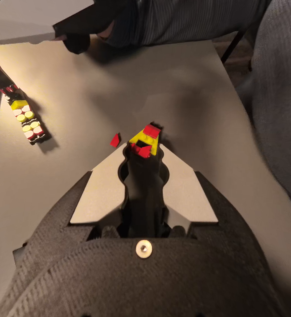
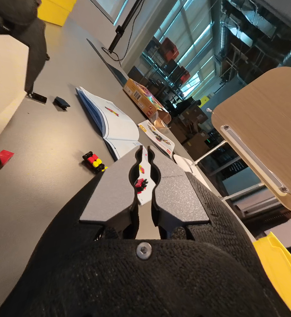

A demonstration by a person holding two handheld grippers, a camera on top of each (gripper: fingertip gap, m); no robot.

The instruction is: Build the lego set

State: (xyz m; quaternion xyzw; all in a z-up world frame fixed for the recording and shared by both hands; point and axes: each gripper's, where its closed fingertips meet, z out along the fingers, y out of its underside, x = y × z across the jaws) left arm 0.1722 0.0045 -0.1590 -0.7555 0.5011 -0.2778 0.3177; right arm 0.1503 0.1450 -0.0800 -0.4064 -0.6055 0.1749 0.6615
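In the left wrist view my left gripper (image 1: 144, 147) is shut on a small lego build (image 1: 146, 142) with a black body, a yellow wedge plate and red pieces on top. It holds the build low over the grey table (image 1: 158, 89). A loose red wedge piece (image 1: 115, 140) lies just left of the fingertips. A long black, red and yellow lego strip (image 1: 25, 116) lies at the left. In the right wrist view my right gripper (image 2: 145, 148) is shut and empty, tilted over the table. The red wedge (image 2: 4, 157) and the strip's end (image 2: 94, 161) lie to its left.
An open instruction booklet (image 2: 119, 123), a second booklet (image 2: 156, 135) and the lego box (image 2: 143, 97) lie beyond the right gripper. Small black pieces (image 2: 61, 102) lie farther left. A wooden chair (image 2: 264, 123) stands at the right. A person's dark sleeve (image 1: 158, 22) crosses the table's far side.
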